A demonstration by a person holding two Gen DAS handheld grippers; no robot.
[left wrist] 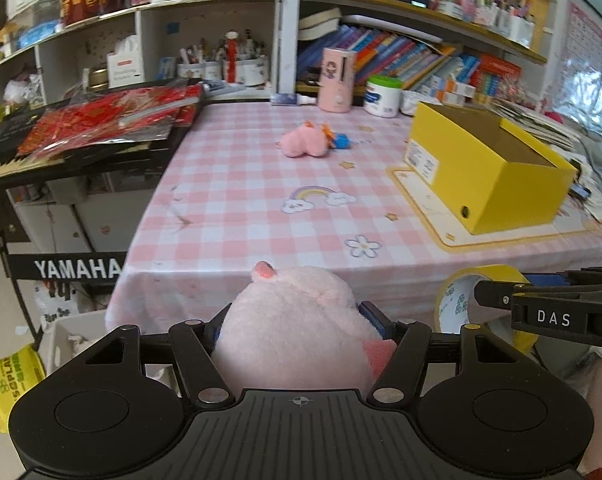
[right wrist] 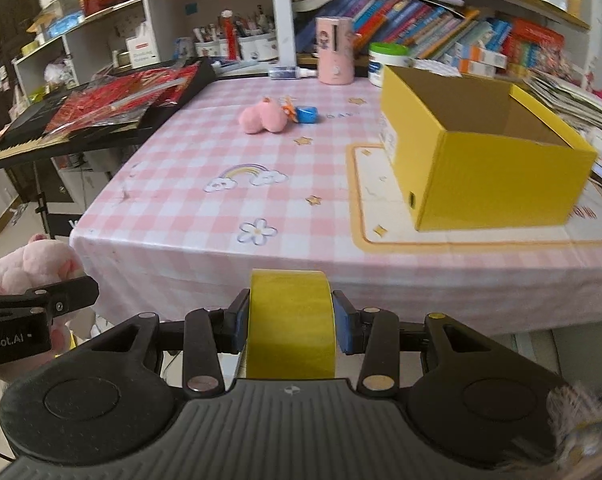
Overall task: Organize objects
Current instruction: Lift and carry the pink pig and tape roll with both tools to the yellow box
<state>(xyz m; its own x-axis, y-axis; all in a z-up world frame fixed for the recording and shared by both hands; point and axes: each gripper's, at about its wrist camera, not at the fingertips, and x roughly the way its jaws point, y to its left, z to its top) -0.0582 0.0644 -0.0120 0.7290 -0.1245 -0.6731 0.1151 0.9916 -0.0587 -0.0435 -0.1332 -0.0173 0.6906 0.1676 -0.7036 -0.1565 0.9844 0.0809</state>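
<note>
pink checked tablecloth (left wrist: 229,200), crowded bookshelves (left wrist: 421,12) behind, keyboard on stand (left wrist: 5,160) beside table

Yellow tape roll (right wrist: 292,322) clamped between right gripper (right wrist: 291,322) jaws, yellow box (right wrist: 489,168) open on checked table (right wrist: 221,200) beyond.

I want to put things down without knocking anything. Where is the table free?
Free: the checked cloth from the near edge up to the small pink plush, left of the yellow box. The box looks empty. Crowded: the back edge near the pink cup.
</note>
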